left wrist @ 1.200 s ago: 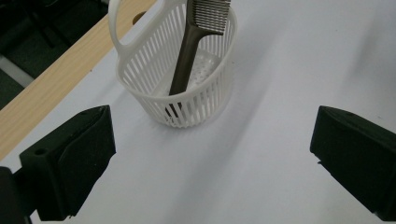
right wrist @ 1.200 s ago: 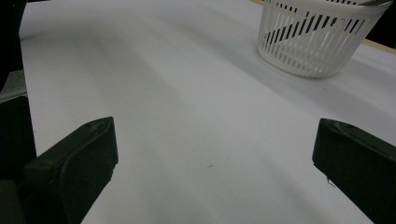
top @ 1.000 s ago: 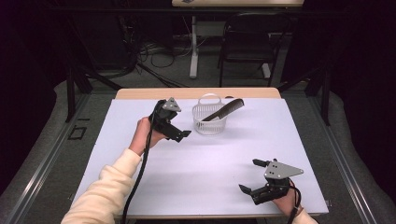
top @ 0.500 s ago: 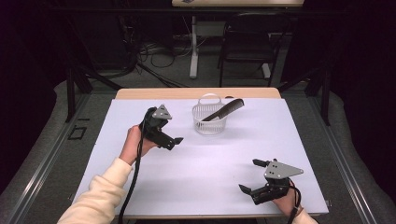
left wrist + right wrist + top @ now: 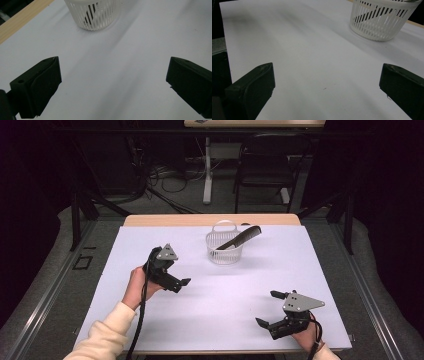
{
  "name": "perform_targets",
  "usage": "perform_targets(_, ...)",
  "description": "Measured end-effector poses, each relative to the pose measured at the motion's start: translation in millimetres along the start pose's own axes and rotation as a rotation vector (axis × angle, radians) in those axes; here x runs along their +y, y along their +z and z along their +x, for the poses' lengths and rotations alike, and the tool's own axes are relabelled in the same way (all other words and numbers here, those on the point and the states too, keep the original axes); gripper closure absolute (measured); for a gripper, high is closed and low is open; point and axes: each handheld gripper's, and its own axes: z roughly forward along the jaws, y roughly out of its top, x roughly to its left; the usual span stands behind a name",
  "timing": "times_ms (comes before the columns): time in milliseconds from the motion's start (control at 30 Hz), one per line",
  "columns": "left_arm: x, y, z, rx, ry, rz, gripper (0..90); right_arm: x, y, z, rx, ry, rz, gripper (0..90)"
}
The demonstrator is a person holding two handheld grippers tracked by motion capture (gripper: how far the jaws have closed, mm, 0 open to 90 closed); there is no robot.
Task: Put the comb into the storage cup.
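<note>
White slatted plastic basket (image 5: 225, 249), round, with a black comb (image 5: 241, 238) leaning out, sits far centre on the smooth white table (image 5: 220, 300). Your left gripper (image 5: 176, 283), jaws apart, is near and left of it. Your right gripper (image 5: 272, 309), jaws apart, sits well apart, near right. Dark room, chair (image 5: 265, 165) behind.

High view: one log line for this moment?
left tongs: open, empty | right tongs: open, empty | comb: in basket, leaning over rim

Both hand-held grippers (image 5: 176, 282) (image 5: 270, 309) wide open, empty
</note>
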Motion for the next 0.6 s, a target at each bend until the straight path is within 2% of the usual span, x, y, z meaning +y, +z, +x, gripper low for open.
perform_targets(367,-27.4,-12.2,-9.3,0.026,-0.041,-0.033,0.0,0.0,0.0,0.2,0.002,0.000,-0.002,0.0)
perform_targets(600,-44.0,-16.4,-11.8,0.035,-0.081,-0.055,0.0,0.1,0.3,0.3,0.002,0.002,0.001,0.0)
